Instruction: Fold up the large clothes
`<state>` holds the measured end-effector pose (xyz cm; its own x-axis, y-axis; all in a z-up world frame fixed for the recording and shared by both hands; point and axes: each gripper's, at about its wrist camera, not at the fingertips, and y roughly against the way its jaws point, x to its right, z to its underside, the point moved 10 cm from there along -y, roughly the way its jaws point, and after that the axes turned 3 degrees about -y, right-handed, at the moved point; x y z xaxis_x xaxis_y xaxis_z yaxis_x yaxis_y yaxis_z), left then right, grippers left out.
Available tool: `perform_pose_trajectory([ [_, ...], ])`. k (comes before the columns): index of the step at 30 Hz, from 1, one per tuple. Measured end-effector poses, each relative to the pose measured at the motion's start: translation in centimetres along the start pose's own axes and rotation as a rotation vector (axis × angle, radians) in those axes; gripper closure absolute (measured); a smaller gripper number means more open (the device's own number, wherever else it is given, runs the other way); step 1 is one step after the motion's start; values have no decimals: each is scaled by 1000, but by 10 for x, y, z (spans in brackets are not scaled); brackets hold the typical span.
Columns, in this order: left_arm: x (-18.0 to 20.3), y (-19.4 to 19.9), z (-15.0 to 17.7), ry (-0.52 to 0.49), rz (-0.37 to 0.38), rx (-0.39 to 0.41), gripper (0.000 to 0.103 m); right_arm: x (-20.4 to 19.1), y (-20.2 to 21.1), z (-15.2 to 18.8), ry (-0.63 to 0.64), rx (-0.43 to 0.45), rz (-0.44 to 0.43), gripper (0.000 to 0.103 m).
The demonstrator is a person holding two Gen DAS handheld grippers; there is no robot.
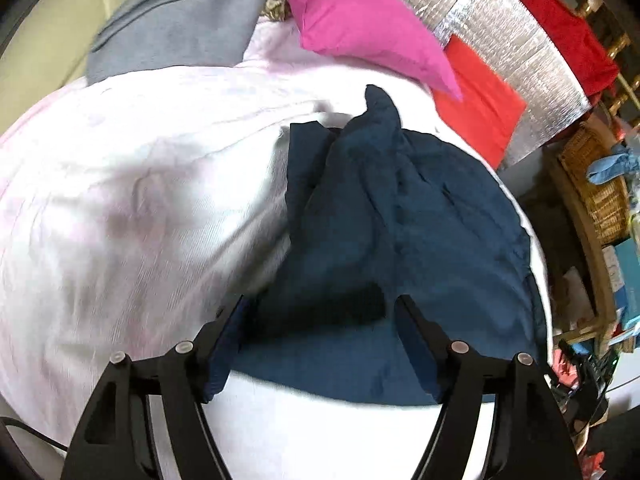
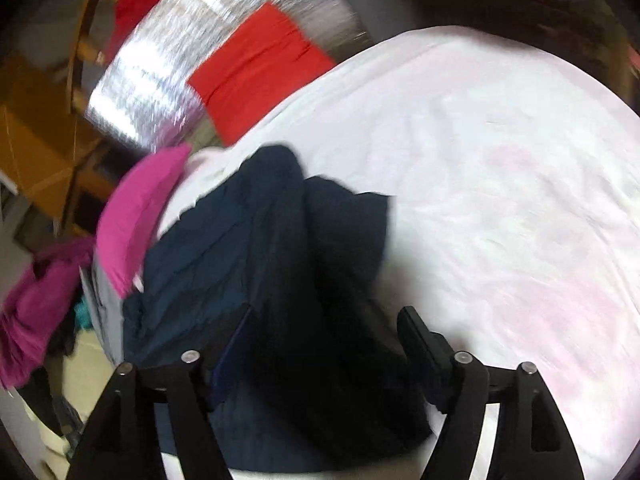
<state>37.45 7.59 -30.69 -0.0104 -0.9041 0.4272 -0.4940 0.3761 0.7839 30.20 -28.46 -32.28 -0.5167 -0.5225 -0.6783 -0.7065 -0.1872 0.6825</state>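
Navy garment (image 1: 400,220) lies bunched on the white sheet (image 1: 140,200), toward the sheet's edge nearest the foil roll (image 1: 500,40). One corner sticks up in a peak on the side facing the pink cushion (image 1: 360,32). It reads as thin woven cloth: light, limp, no stiffness, many small creases. I judge it will sag and drape the moment it's lifted and won't hold a fold line unless pressed flat. Slightly slick-looking, so a shallow pinch may slip.

My left gripper (image 1: 320,312) is spread wide above the near hem; no cloth pinched, pads clear of it. My right gripper (image 2: 324,320) is likewise spread, hovering over the dark folded side; nothing clamped that I can see, though blur hides the pad faces somewhat.

Best grab points, my call: two corners of one hem, one per gripper, deep bite past the seam where cloth is doubled. Avoid the middle bunch, which would pick up several layers.

Red cloth (image 1: 480,108) lies beyond the garment, against the foil roll. Grey cloth (image 1: 180,28) sits beside the cushion.
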Motion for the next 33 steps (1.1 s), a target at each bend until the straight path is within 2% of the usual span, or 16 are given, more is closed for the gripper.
perform_pose_trajectory([
  [3, 0, 10, 17, 63, -21, 28, 22, 6, 14, 20, -55, -54, -86, 23],
  [5, 3, 13, 36, 131, 45, -8, 21, 3, 15, 41, -89, -113, -156, 23],
  [7, 9, 13, 52, 193, 107, -36, 21, -2, 17, 54, -87, -118, -169, 21],
  [8, 10, 11, 62, 219, 117, -50, 21, -4, 18, 58, -90, -119, -179, 16],
  [11, 14, 1, 70, 241, 141, -87, 21, -12, 8, 71, -162, -185, -261, 16],
  [13, 14, -2, 62, 257, 157, -75, 21, -10, 2, 74, -176, -183, -235, 16],
  [16, 6, -10, 48, 314, 138, -39, 21, -17, -13, 77, -177, -210, -232, 16],
  [19, 7, -26, 39, 395, 210, -58, 21, -18, -29, 77, -164, -197, -183, 16],
  [23, 7, -44, 34, 504, 289, -53, 23, -19, -38, 66, -192, -144, -197, 16],
  [24, 7, -44, 30, 506, 291, -39, 29, -21, -40, 64, -186, -126, -185, 19],
  [25, 7, -43, 26, 501, 289, -17, 42, -19, -39, 61, -171, -103, -157, 24],
  [26, 9, -40, 22, 491, 293, -4, 50, -16, -37, 57, -142, -73, -114, 43],
  [27, 11, -39, 20, 487, 299, 5, 54, -16, -34, 52, -117, -46, -95, 57],
  [29, 14, -35, 15, 470, 304, 24, 59, -24, -23, 42, -94, 18, -115, 66],
  [31, 16, -33, 10, 444, 296, 42, 59, -35, -11, 35, -23, 83, -116, 70],
  [33, 14, -40, 9, 414, 251, 24, 59, -35, -19, 42, 40, 57, -46, 70],
])
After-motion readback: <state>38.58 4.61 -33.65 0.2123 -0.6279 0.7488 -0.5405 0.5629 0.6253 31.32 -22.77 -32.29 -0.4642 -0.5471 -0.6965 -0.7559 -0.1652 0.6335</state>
